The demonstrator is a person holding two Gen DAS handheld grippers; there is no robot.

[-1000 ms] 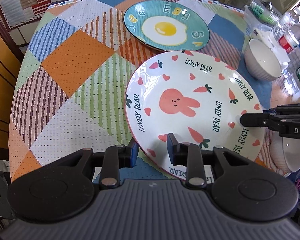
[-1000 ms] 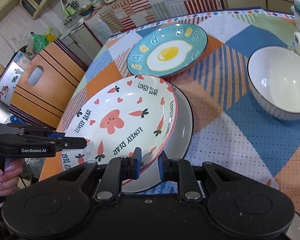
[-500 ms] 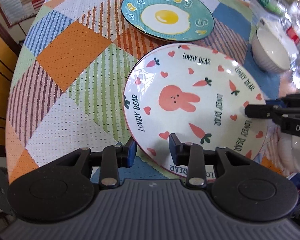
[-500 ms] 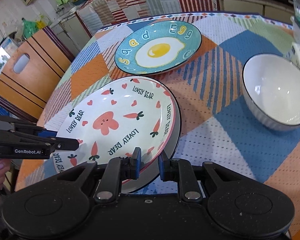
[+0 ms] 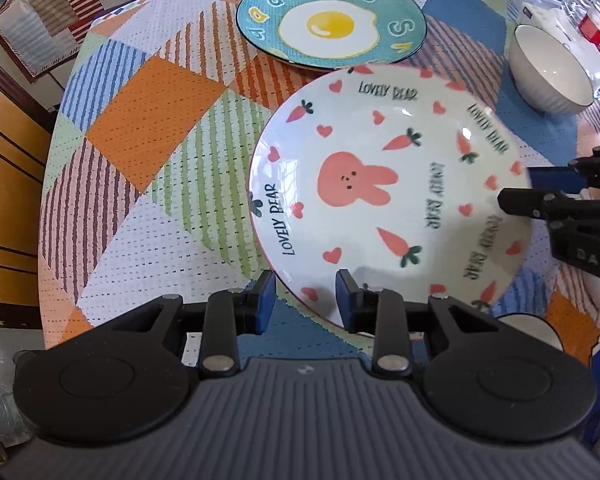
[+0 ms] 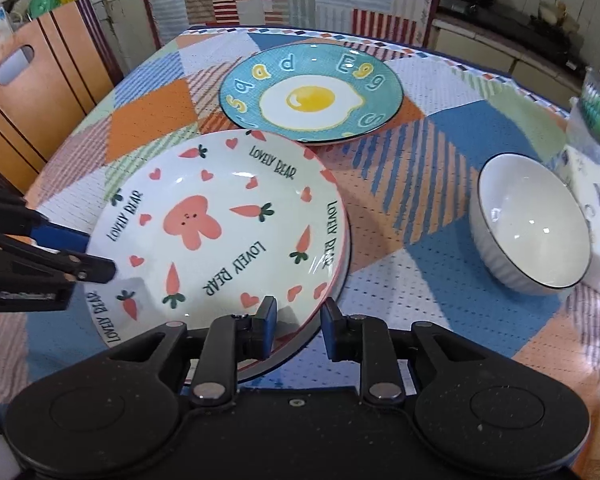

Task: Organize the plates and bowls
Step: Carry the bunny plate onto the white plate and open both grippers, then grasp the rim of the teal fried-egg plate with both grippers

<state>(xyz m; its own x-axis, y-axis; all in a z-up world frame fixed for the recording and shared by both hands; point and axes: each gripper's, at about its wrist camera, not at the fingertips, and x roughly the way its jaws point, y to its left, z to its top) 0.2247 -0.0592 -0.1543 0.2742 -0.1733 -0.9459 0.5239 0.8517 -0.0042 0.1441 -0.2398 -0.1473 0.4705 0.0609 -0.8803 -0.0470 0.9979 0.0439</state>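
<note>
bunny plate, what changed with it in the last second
The bunny plate came down from a tilt and now sits nested on the dark-rimmed plate beneath it. Both tools have opened: the right tool and the left tool now only straddle the rim, where they had been clamped on it. The egg plate and white bowl stayed put on the tablecloth.
</note>
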